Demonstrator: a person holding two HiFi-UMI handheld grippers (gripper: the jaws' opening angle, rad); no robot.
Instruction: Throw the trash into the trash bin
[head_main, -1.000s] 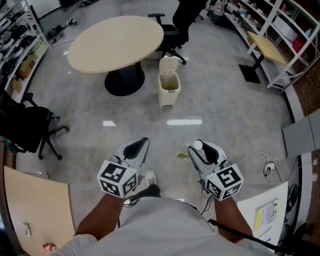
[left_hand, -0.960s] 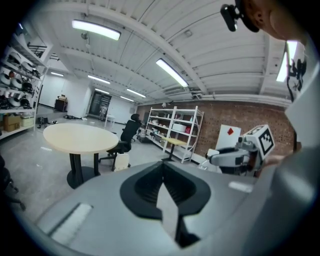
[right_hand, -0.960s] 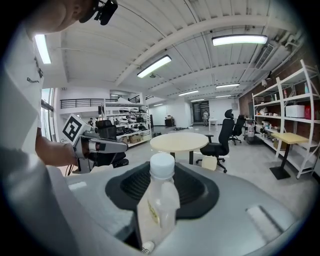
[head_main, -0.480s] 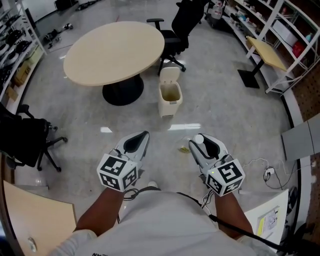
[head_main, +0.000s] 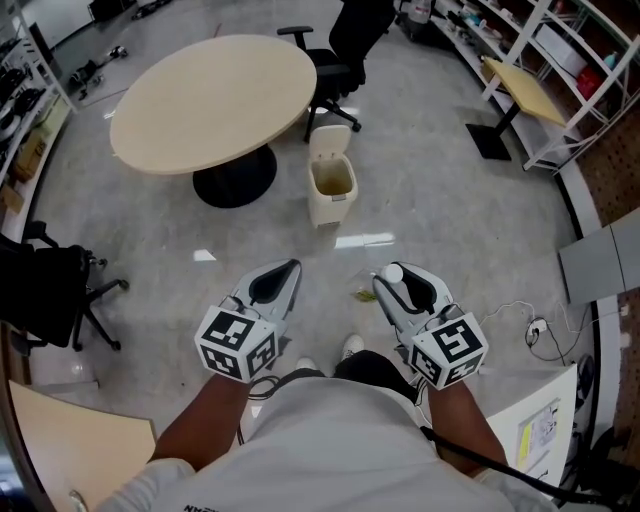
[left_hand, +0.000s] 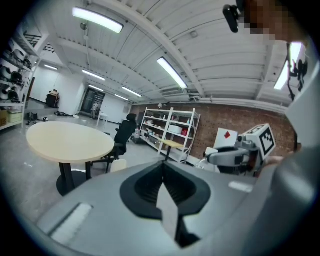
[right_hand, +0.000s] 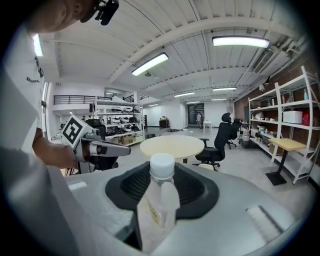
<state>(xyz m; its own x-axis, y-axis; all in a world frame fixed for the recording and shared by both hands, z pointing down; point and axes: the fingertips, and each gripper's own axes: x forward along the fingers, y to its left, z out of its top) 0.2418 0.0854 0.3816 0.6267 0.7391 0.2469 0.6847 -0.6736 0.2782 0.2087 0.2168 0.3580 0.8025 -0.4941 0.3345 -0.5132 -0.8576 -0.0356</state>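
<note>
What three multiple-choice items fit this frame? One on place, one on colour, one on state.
1. Where is the trash bin?
A on a shelf
B on the floor beside the round table
C on a chair seat

2. What colour is the plastic bottle's cap?
A red
B white
C blue

3. What state is the right gripper in?
A open, empty
B shut, empty
C shut on the plastic bottle

Key:
1 B, the head view shows it standing next to the table's base.
2 B, the right gripper view shows a white cap.
3 C, the jaws clamp the bottle's sides.
</note>
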